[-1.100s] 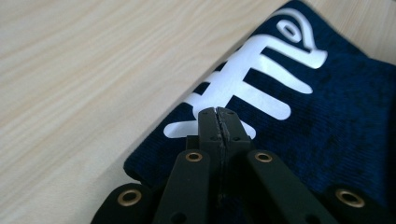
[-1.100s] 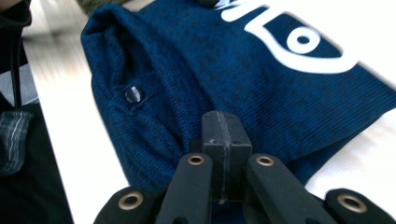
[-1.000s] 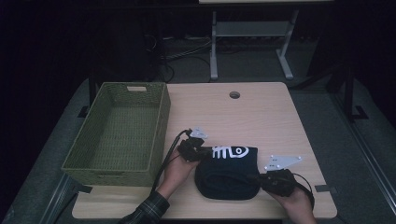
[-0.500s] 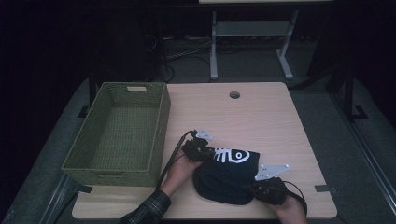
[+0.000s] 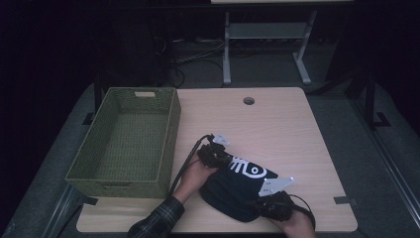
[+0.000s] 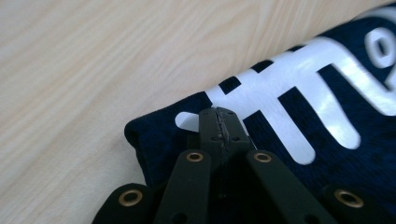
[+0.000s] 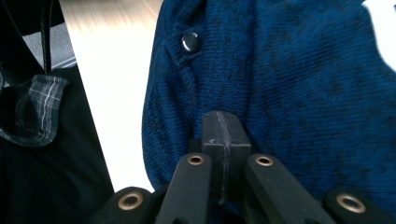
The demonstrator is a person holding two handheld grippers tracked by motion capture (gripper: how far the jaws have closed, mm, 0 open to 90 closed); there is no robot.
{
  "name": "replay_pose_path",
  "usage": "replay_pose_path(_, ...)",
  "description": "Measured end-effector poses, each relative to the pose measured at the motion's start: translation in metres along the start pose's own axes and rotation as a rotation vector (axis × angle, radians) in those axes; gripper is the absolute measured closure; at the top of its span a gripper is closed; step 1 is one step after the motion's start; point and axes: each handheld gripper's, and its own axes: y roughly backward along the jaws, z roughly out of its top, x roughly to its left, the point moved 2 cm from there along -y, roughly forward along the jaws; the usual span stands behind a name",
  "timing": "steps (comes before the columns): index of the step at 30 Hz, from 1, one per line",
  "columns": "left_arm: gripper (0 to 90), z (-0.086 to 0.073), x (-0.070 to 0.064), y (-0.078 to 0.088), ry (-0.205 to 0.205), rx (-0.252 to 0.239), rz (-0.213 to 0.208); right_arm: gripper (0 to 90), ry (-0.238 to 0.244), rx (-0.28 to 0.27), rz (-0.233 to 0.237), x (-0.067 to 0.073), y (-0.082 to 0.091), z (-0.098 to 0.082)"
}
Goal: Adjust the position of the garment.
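Lying folded on the table (image 5: 297,129) between the two grippers, the navy knit garment (image 5: 237,191) is looking soft, light and limp, so pinching a folded edge is likely holding best. The left gripper (image 6: 219,122) is sitting with its jaws closed, pressing the corner fold at the white print (image 6: 299,98). The right gripper (image 7: 223,128) is likewise closed, nipping cloth just below a button (image 7: 191,41). Both hands are reaching in low, left forearm angled toward the green basket (image 5: 168,144).

high view: dim, dark surroundings | gripper views: bright, sharp close up | background blurred
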Motion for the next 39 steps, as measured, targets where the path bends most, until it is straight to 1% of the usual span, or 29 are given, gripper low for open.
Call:
replay_pose_path(1, 90.0, 0.001, -0.001, 0.004, 0.006, -0.019, -0.006, 90.0, -0.008, -0.013, -0.001, 0.0, 0.003, 0.001)
replay_pose_path(3, 89.9, 0.003, -0.005, 0.014, 0.017, -0.049, -0.028, 90.0, -0.007, -0.05, -0.018, -0.003, 0.011, 0.005)
replay_pose_path(4, 89.9, 0.003, -0.007, 0.018, 0.017, -0.056, -0.039, 90.0, -0.016, -0.066, -0.028, -0.004, 0.015, 0.007)
replay_pose_path(5, 89.9, 0.003, -0.011, 0.023, 0.018, -0.072, -0.042, 90.0, -0.007, -0.083, -0.044, -0.007, 0.019, 0.008)
replay_pose_path(6, 89.9, 0.003, -0.014, 0.028, 0.009, -0.079, -0.045, 90.0, -0.006, -0.096, -0.06, -0.01, 0.022, 0.01)
replay_pose_path(8, 89.9, 0.0, -0.021, 0.037, 0.0, -0.087, -0.052, 90.0, -0.02, -0.123, -0.081, -0.017, 0.029, 0.013)
replay_pose_path(9, 89.9, -0.002, -0.025, 0.041, 0.002, -0.092, -0.057, 90.0, -0.023, -0.136, -0.099, -0.021, 0.032, 0.014)
replay_pose_path(10, 89.9, -0.005, -0.028, 0.046, -0.007, -0.09, -0.064, 90.0, -0.026, -0.142, -0.114, -0.025, 0.034, 0.015)
replay_pose_path(12, 89.9, -0.009, -0.035, 0.053, -0.014, -0.094, -0.062, 90.0, -0.037, -0.156, -0.142, -0.034, 0.037, 0.017)
replay_pose_path(14, 89.9, -0.014, -0.042, 0.059, -0.008, -0.098, -0.066, 90.0, -0.051, -0.169, -0.165, -0.043, 0.04, 0.018)
replay_pose_path(16, 89.9, -0.019, -0.048, 0.064, -0.023, -0.081, -0.052, 90.0, -0.061, -0.181, -0.189, -0.05, 0.042, 0.02)
replay_pose_path(18, 89.9, -0.026, -0.053, 0.067, -0.041, -0.062, -0.022, 90.0, -0.064, -0.18, -0.221, -0.057, 0.044, 0.02)
replay_pose_path(20, 89.8, -0.034, -0.056, 0.068, -0.057, -0.049, 0.019, 90.0, -0.073, -0.172, -0.239, -0.064, 0.043, 0.02)
replay_pose_path(21, 89.8, -0.038, -0.057, 0.067, -0.052, -0.036, 0.033, 90.0, -0.077, -0.16, -0.246, -0.066, 0.041, 0.018)
replay_pose_path(23, 89.9, -0.045, -0.055, 0.063, -0.045, -0.006, 0.031, 90.0, -0.083, -0.131, -0.262, -0.07, 0.037, 0.014)
replay_pose_path(25, 89.9, -0.051, -0.054, 0.058, -0.034, 0.017, 0.032, 90.0, -0.097, -0.113, -0.265, -0.072, 0.034, 0.009)
replay_pose_path(26, 90.0, -0.053, -0.053, 0.056, -0.022, 0.02, 0.028, 90.0, -0.102, -0.093, -0.272, -0.074, 0.032, 0.007)
replay_pose_path(27, 90.0, -0.054, -0.052, 0.055, -0.022, 0.027, 0.029, 90.0, -0.112, -0.083, -0.277, -0.075, 0.031, 0.005)
replay_pose_path(29, 90.0, -0.055, -0.051, 0.051, -0.025, 0.041, 0.032, 90.0, -0.133, -0.07, -0.266, -0.077, 0.028, 0.001)
replay_pose_path(32, 90.0, -0.058, -0.05, 0.046, -0.027, 0.056, 0.032, 90.0, -0.145, -0.027, -0.257, -0.078, 0.021, -0.005)
replay_pose_path(36, 90.0, -0.058, -0.047, 0.044, -0.044, 0.075, 0.068, 90.0, -0.165, -0.018, -0.238, -0.077, 0.018, -0.008)
replay_pose_path(37, 90.0, -0.057, -0.045, 0.043, -0.041, 0.076, 0.075, 90.0, -0.169, -0.014, -0.232, -0.077, 0.018, -0.009)
replay_pose_path(39, 90.0, -0.057, -0.039, 0.042, -0.026, 0.071, 0.078, 90.0, -0.165, -0.013, -0.222, -0.075, 0.018, -0.01)
